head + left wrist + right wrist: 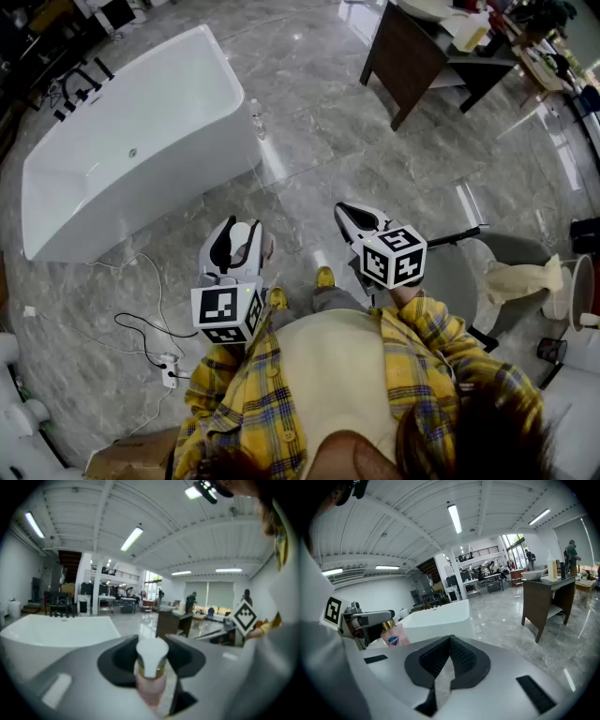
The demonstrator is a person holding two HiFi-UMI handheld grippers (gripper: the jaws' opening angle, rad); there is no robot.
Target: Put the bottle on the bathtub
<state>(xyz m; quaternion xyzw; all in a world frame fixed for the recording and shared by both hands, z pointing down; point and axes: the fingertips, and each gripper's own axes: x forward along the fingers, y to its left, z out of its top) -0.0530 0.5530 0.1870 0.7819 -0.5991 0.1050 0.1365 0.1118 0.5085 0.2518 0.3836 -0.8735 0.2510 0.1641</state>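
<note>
Tub (178, 122): White, glossy, smooth-walled and free-standing, with one straight end and one slanted. It stands on the floor at our far left. Inside we note only bare white walls and one small round fitting (132, 152).
Box (127, 457): Brown cardboard at the lower left edge. We cannot see its contents.
Cable (150, 323): A thin white cord lying in loose loops on the floor beside the tub and ending at a small white power strip (169, 374).
Left gripper (240, 234): Grey shell with black pads. We find its jaws clamped on the bottle's neck, one pad on each side, just below the cap.
Bottle (151, 654): Held upright in the left gripper in front of the person, above the floor and apart from the tub, which lies ahead and to the left. It has a white flared cap, a gold collar and a pink body. The right gripper view shows a round blue label on the body. We cannot tell the fill level.
Right gripper (343, 208): Its ribbed black pads are closed tip to tip, and we see nothing between them. It is held level with the left gripper, the two apart.
Floor (309, 141): Polished grey marble-look tiles with pale veins and bright reflections.
Cabinet (405, 58): Dark brown wood, boxy and on legs, standing at our far right, well apart from the tub.
Basin (533, 574): A white, rounded bowl sitting on the cabinet top. We cannot see inside it.
</note>
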